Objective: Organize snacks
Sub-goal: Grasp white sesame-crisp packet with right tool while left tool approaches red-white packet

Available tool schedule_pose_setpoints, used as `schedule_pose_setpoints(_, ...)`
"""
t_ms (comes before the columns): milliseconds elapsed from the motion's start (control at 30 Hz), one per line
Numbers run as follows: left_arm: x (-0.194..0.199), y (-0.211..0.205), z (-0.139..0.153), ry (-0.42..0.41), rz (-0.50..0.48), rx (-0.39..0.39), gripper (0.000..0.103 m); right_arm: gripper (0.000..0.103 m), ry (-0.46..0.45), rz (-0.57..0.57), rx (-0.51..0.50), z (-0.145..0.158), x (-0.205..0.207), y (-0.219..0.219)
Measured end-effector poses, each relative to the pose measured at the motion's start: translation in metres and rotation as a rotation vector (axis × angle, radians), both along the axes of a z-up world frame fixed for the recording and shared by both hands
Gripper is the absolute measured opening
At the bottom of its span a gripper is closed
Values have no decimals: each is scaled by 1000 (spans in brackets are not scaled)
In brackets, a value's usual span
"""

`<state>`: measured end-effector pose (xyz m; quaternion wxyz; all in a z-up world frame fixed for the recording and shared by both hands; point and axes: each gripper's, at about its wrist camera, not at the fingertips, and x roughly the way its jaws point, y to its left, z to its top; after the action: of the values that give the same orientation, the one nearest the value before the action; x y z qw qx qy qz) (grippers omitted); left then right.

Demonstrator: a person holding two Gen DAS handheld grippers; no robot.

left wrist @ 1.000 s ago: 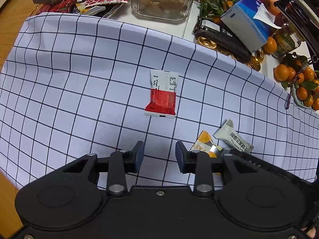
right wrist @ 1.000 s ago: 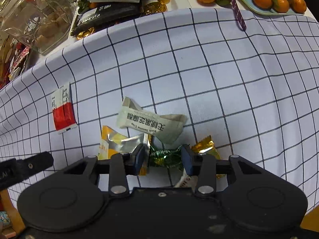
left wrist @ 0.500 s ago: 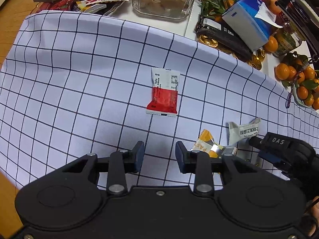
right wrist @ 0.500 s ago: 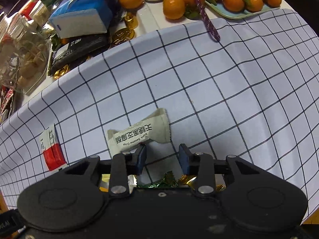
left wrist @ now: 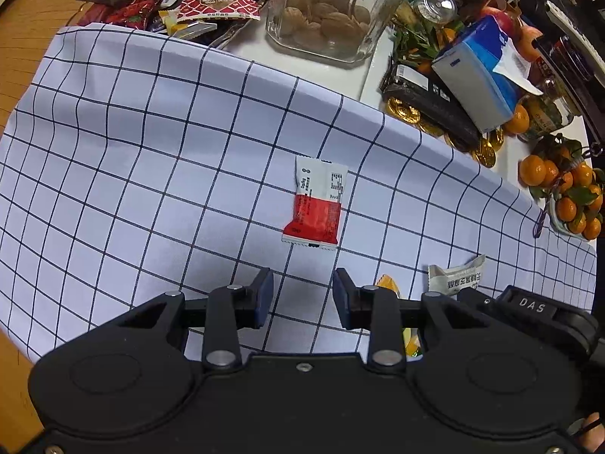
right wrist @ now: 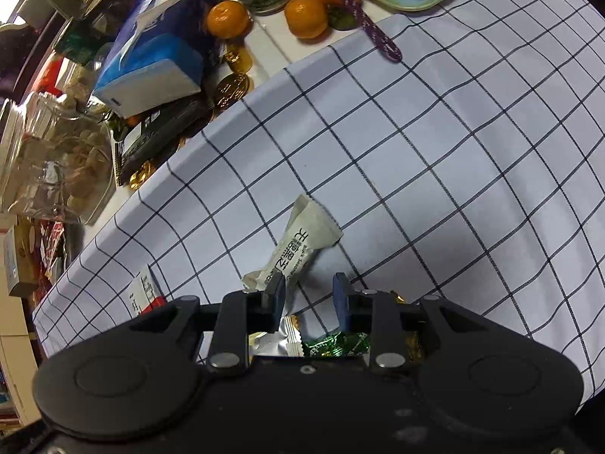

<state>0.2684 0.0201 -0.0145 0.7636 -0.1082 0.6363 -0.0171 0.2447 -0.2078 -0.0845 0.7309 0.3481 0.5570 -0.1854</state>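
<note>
Sorting snacks: right tool (right wrist: 308, 289), jaws parted, apparently releasing the grey-white wrapper (right wrist: 298, 246) at frame centre on the checked cloth (right wrist: 472, 189). Left tool (left wrist: 302, 297) hovering open, empty. Next: fetching another candy.

red-white packet (left wrist: 317, 204), navy-checked white cloth (left wrist: 151, 151)

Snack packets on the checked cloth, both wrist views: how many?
5 visible: red-and-white flat packet mid-cloth; grey-white twisted-end sesame crisp packet ahead of the right gripper; orange-silver packet, green foil candy and gold foil candy under it. More may be hidden.
</note>
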Motion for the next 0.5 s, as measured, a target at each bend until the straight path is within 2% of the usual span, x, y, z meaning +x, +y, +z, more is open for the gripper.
schedule_pose_setpoints(200,13,10,2,2,68,-27,43,36,21,-5,14,-13,15,1)
schedule_pose_setpoints(367,18,6,-2,8,72,-28,43,38,37,-8,51,-20,31,0)
schedule_pose_setpoints(500,20,0,-5,2,57,-12,43,38,43,56,-2,-22,43,12)
